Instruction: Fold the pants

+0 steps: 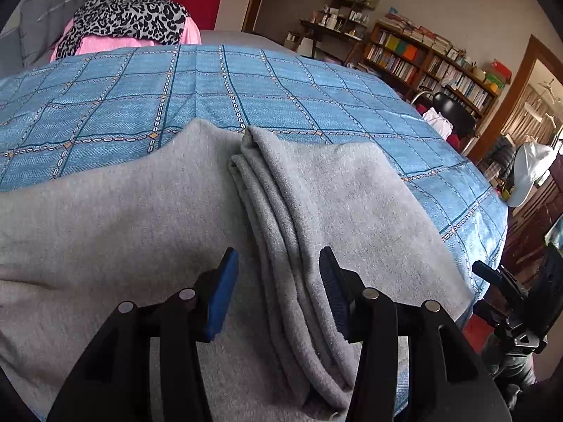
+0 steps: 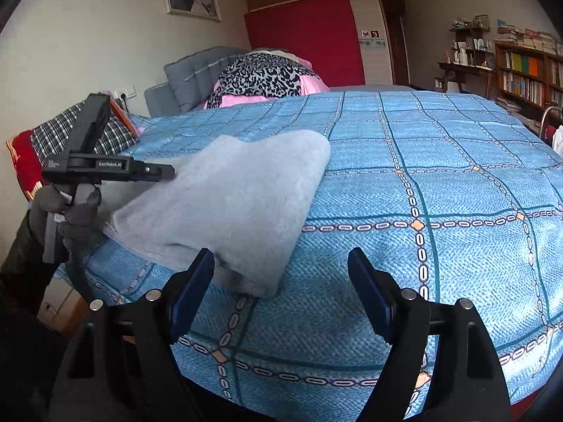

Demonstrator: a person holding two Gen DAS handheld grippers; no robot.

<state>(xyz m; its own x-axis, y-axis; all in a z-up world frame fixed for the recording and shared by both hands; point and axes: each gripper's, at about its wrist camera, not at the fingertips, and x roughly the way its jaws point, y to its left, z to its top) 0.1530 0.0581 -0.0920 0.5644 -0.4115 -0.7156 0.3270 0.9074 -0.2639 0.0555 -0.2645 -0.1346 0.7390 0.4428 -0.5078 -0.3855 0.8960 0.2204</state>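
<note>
- Left tongs: the jaws stand apart and hold nothing. In the left wrist view they sit at the lower centre of the frame, above the grey cloth, with the stacked fold edges running up between the two blue pads.
- Right tongs: the jaws stand wide apart and hold nothing. In the right wrist view they occupy the lower centre of the frame, over the bedspread, with the left pad just in front of the near corner of the cloth.
- Pants: grey fleece fabric, lying on the bed. In the left wrist view they fill the lower and middle frame; a folded part with several layered edges lies on the right half, on top of a flat single layer that spreads to the left edge.
- In the right wrist view the pants appear as a folded grey bundle at centre left, and the left tongs appear from the side at the left edge, just beside the bundle, held by a gloved hand.
- Bedspread: blue with a chain-pattern grid, covering the bed under the pants.
- Leopard-print cloth: on pink bedding at the upper left of the left wrist frame, well apart from the pants.
- Bookshelf: upper right of the left wrist frame, against the wall.
</note>
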